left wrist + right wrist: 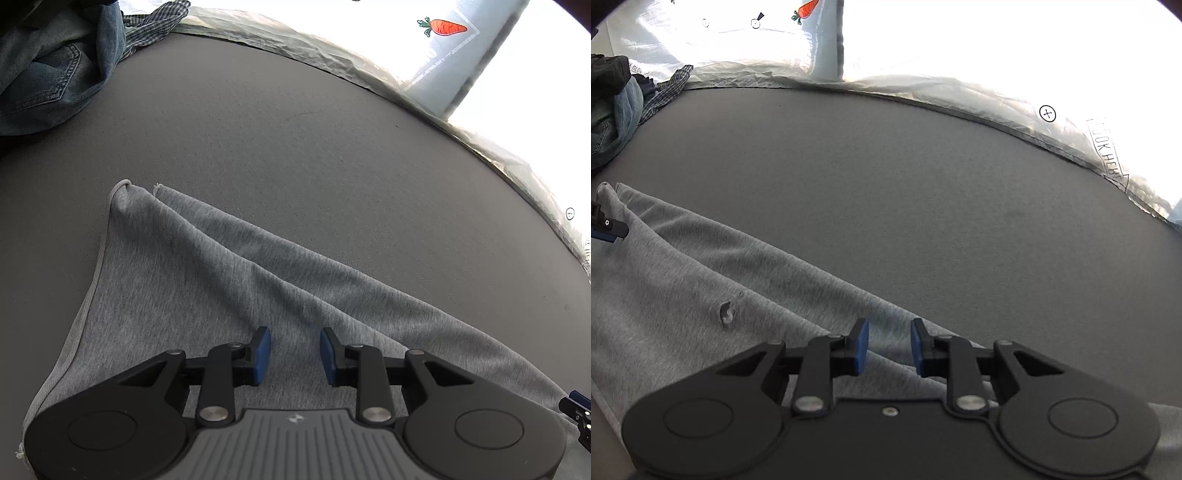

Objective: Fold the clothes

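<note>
A grey cloth [207,280] is laid on the dark table [295,147], partly folded: one long flap is turned over the rest, and a soft ridge is seen along it. More folds are likely needed, and the cloth is not yet made small and neat. Nothing is held by either tool. The left gripper [295,350] is kept over the middle of the cloth with its jaws apart and nothing between them. The right gripper [889,345] is kept over the far edge of the cloth, also let go.

A small hole [727,314] in the cloth is shown only in the right view. The cloth's corner with its loose thread [157,185] is shown best in the left view. A pile of jeans [44,74] waits past that corner, not yet folded.
</note>
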Demonstrator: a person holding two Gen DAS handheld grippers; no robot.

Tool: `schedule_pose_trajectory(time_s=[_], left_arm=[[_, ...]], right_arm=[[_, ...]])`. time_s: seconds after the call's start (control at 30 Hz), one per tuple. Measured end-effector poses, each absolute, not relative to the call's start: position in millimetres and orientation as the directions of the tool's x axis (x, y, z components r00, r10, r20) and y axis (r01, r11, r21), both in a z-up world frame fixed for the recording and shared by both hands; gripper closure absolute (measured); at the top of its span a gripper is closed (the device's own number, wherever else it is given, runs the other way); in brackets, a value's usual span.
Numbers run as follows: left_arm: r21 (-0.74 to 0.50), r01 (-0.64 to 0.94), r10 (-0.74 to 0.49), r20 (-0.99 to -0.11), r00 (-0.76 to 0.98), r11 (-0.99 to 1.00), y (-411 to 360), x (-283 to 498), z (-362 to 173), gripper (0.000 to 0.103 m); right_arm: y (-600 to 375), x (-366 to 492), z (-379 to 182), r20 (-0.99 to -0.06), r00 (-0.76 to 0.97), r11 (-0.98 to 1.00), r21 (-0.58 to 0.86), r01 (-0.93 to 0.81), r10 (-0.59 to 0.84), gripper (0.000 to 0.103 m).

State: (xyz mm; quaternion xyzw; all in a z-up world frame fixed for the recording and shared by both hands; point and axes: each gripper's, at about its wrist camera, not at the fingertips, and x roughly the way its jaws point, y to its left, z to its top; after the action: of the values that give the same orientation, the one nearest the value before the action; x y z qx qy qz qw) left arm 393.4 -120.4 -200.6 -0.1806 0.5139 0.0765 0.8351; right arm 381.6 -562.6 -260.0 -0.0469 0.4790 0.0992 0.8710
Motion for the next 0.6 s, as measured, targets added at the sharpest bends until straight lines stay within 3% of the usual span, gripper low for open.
schedule_pose_trajectory(time_s=[0.2, 0.27, 0.4, 0.6], left_arm=[[-0.286, -0.352, -0.103, -0.884, 0.457, 0.891, -113, 395, -199, 0.066], [-0.264, -0.355, -0.074, -0.880, 0.469, 0.897, -106, 398, -194, 0.064], [-0.207, -0.394, 0.006, -0.880, 0.476, 0.895, -83, 407, -188, 0.062], [-0.303, -0.428, -0.105, -0.898, 0.427, 0.851, -70, 424, -189, 0.061]], right_arm=[[-634, 380, -274, -0.880, 0.428, 0.853, 0.377, 0.362, 0.207, 0.068], [-650, 377, -275, -0.880, 0.436, 0.830, 0.381, 0.408, 0.190, 0.068], [-663, 370, -266, -0.889, 0.455, 0.900, 0.236, 0.367, 0.048, 0.064], [-682, 361, -269, -0.896, 0.443, 0.897, 0.189, 0.400, -0.009, 0.062]])
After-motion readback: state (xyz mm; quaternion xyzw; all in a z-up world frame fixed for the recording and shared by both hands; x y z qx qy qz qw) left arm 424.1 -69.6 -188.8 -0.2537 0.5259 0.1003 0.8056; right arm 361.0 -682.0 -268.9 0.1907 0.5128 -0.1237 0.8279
